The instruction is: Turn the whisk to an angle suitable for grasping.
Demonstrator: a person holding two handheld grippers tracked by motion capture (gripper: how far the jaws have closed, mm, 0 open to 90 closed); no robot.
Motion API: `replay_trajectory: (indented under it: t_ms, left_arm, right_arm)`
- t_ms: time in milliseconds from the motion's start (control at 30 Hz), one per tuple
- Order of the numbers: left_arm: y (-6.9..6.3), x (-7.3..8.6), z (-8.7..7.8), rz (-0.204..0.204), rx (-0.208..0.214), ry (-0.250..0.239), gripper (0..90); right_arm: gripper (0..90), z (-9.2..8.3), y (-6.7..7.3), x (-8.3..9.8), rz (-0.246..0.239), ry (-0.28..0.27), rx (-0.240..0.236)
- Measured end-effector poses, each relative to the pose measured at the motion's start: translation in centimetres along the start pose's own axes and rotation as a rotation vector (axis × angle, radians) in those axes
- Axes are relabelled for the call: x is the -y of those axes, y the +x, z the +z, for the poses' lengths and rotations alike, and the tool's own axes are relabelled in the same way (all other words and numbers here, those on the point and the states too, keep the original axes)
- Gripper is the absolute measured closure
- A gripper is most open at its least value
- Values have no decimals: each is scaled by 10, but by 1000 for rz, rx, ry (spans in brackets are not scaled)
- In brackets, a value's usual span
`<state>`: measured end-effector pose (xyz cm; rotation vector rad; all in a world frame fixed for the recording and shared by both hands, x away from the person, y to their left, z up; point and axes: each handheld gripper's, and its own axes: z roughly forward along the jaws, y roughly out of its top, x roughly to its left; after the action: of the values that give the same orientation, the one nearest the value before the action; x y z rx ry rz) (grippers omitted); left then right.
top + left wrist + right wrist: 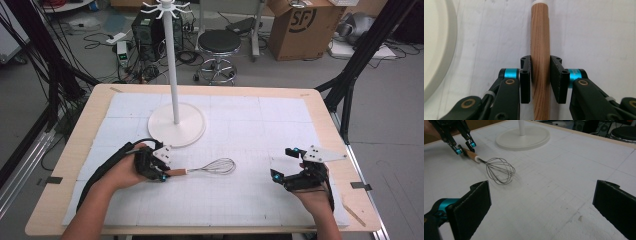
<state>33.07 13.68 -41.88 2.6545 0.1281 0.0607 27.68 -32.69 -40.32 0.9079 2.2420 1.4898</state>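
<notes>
Left gripper view: left tool (pixel 541 80) clamps whisk (pixel 540 50).

Two grippers were counted — the left gripper (pixel 163 172) and the right gripper (pixel 282 164) — along with one wire whisk (pixel 210 167) with a wooden handle, one white hook stand (pixel 176 122), one table (pixel 95 107), one black stool (pixel 219 42), and one cardboard box (pixel 305 27).

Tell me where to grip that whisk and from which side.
Grip the whisk by its wooden handle, from above, jaws across its width. It lies flat on the table and the handle is straight and solid, unlike the springy wire loops. The left gripper already clamps it there.
</notes>
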Motion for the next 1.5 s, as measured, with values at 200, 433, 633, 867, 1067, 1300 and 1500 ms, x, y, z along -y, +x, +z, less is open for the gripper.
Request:
replay_trajectory:
  t_ms: [200, 433, 633, 867, 1067, 1300, 1500]
  left_arm:
    - [-1, -16, 9, 8, 20, -15, 722]
    - [-2, -40, 24, 35, 36, -17, 723]
    - [-3, -68, 37, 63, 45, -1, 723]
    - [-5, -84, 47, 88, 43, -8, 714]
    - [-4, -76, 42, 53, 41, -16, 662]
    - [-5, -56, 34, 17, 40, -34, 662]
    - [-8, -49, 28, 16, 23, -12, 679]
  right_arm:
    - [3, 0, 0, 0, 0, -2, -1]
    - [3, 2, 0, 0, -4, 1, -3]
    - [3, 1, 0, 0, -3, 3, -4]
    - [3, -1, -1, 1, 1, -4, -4]
    - [3, -3, -3, 2, 3, -13, -1]
    - [3, -5, -4, 2, 8, -16, 0]
    - [3, -3, -3, 2, 5, -13, -2]
